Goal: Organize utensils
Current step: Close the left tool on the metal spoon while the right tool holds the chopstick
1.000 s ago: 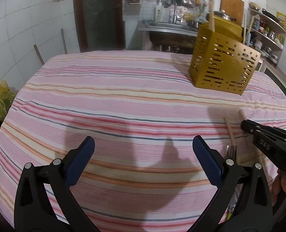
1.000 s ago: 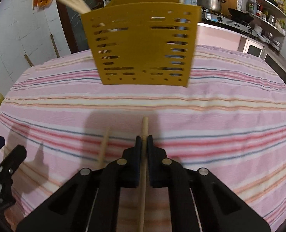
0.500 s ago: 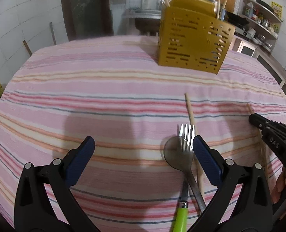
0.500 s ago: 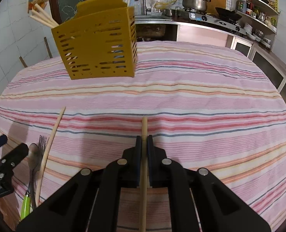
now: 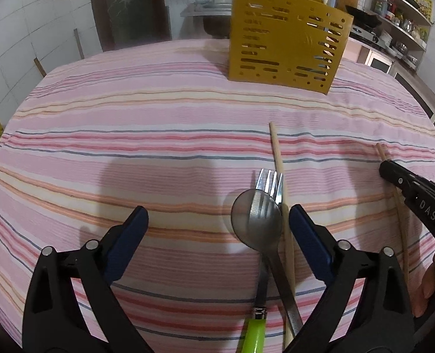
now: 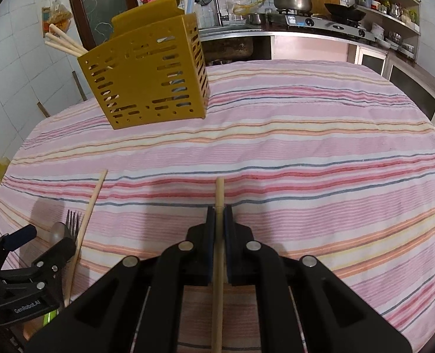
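In the left wrist view the left gripper [image 5: 216,226] hovers with fingers wide over the spoon [image 5: 257,225], fork [image 5: 269,184] and a loose chopstick [image 5: 282,203] near the surface's near edge; the holder [image 5: 285,50] stands toward the far edge. In the right wrist view the right gripper [image 6: 219,223] pinches a chopstick [image 6: 219,203]; best lift it level, then tip it upright over the holder [image 6: 147,79]. The holder's compartments are hidden.

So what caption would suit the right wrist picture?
Right gripper, shut on a wooden chopstick, faces the yellow utensil holder across a striped tablecloth.
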Demonstrator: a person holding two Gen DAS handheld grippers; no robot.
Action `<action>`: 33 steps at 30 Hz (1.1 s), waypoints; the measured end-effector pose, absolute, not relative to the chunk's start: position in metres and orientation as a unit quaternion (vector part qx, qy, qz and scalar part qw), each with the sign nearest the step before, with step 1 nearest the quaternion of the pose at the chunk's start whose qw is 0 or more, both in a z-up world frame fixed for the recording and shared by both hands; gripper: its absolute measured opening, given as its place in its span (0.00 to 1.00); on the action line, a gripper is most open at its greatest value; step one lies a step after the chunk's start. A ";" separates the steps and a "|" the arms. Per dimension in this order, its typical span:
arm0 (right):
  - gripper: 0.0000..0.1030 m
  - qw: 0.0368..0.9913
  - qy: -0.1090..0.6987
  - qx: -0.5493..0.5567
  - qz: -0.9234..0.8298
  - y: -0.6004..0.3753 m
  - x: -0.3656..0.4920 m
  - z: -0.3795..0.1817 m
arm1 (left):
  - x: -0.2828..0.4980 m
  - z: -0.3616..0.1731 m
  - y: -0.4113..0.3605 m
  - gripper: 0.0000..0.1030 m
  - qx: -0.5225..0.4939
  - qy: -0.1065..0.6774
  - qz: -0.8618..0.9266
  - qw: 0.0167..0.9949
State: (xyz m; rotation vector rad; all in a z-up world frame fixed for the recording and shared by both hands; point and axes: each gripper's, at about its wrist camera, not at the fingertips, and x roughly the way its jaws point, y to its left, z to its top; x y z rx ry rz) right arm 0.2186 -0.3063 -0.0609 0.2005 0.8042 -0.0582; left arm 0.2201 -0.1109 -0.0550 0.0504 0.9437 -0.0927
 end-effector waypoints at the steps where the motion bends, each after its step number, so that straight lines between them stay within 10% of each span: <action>1: 0.06 0.915 0.390 0.097 -0.028 -0.306 0.219 -0.061 | 0.220 -0.055 -0.112 0.88 0.025 0.456 -0.048 0.888; 19: 0.06 0.918 0.385 0.096 -0.029 -0.310 0.218 -0.059 | 0.221 -0.054 -0.138 0.35 0.036 0.465 -0.078 0.881; 33: 0.06 0.922 0.368 0.112 -0.035 -0.317 0.216 -0.053 | 0.221 -0.035 -0.131 0.34 0.047 0.427 -0.086 0.899</action>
